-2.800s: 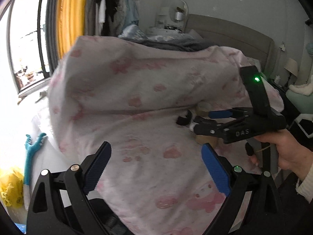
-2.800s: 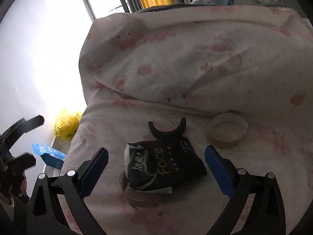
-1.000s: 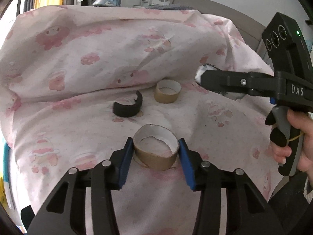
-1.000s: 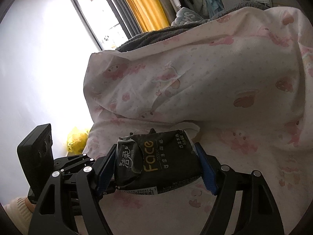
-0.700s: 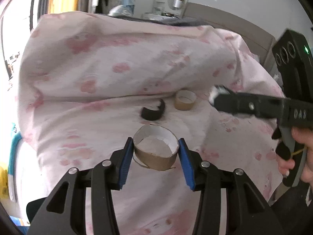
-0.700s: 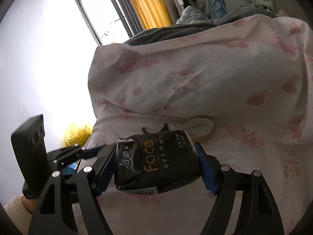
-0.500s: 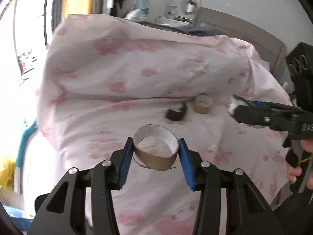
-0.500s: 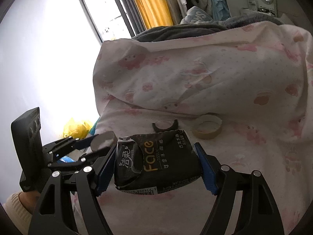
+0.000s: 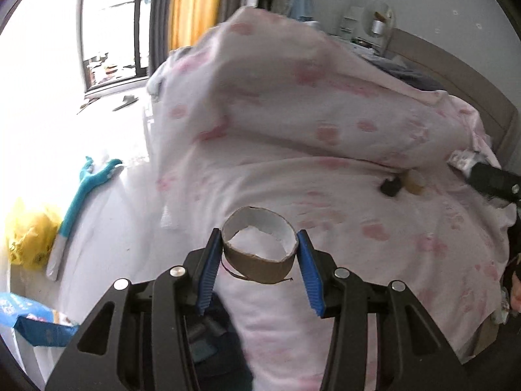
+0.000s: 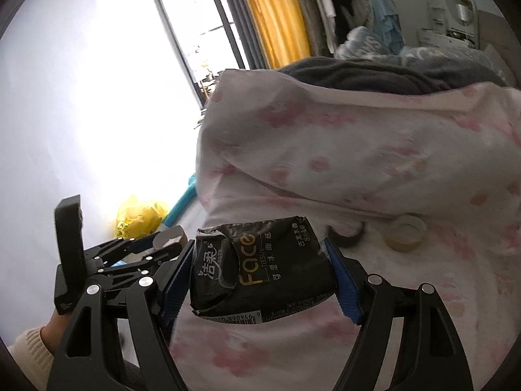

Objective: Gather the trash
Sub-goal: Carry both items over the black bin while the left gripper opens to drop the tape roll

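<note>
My left gripper [image 9: 259,254] is shut on a brown cardboard tape core [image 9: 259,248] and holds it above the bed's near edge. My right gripper [image 10: 260,270] is shut on a black tissue wrapper [image 10: 262,270] printed "Face", held over the pink quilt. The left gripper [image 10: 162,244] with its core also shows at the lower left of the right wrist view. On the bed lie a black curved piece [image 10: 346,233] and a second tape core [image 10: 403,229], side by side; both show far right in the left wrist view [image 9: 390,187].
A bunched pink patterned quilt [image 9: 309,104] covers the bed. A yellow plastic bag [image 9: 27,238] sits on the floor at left, with a teal stick tool [image 9: 81,202] beside it and a blue box [image 9: 29,319] lower down. Window and orange curtain [image 10: 276,13] behind.
Both grippers, first open over the bed, have closed on the core and the wrapper and pulled back and left from the bed; the yellow bag has come into view.
</note>
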Motion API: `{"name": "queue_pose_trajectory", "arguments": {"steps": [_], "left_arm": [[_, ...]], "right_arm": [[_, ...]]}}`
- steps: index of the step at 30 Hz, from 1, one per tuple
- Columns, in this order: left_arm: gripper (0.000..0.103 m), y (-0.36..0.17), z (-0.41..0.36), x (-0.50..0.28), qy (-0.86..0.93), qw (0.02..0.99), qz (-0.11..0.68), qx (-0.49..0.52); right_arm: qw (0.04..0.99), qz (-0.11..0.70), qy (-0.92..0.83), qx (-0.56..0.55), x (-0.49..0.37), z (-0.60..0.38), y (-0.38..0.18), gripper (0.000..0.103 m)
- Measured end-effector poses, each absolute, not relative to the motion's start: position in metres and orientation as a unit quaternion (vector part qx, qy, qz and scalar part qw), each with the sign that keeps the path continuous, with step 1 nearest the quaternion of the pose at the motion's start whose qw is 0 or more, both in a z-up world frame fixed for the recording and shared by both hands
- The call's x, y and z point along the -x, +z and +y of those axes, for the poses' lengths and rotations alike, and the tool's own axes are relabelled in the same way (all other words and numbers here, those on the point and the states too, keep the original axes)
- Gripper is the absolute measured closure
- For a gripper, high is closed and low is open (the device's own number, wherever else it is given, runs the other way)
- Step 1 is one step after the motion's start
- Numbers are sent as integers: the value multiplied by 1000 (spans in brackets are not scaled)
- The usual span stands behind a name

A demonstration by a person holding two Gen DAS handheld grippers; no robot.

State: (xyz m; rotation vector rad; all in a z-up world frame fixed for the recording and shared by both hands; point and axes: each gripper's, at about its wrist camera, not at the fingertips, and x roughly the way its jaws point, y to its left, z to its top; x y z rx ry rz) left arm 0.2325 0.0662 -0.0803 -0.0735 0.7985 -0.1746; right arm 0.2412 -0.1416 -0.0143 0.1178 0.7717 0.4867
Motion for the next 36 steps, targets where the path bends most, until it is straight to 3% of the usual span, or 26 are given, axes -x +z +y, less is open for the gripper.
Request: {"name": "queue_pose_trajectory", "arguments": {"steps": [23,36], "left_arm": [[54,-162,195,-207,-1,850,518,97],[52,-206,231,-188,3,795,595,120]], "right_arm": [[870,372,323,-27,-236,14,-8,26],[845,412,341,-1,-236,84,-35,26]]}}
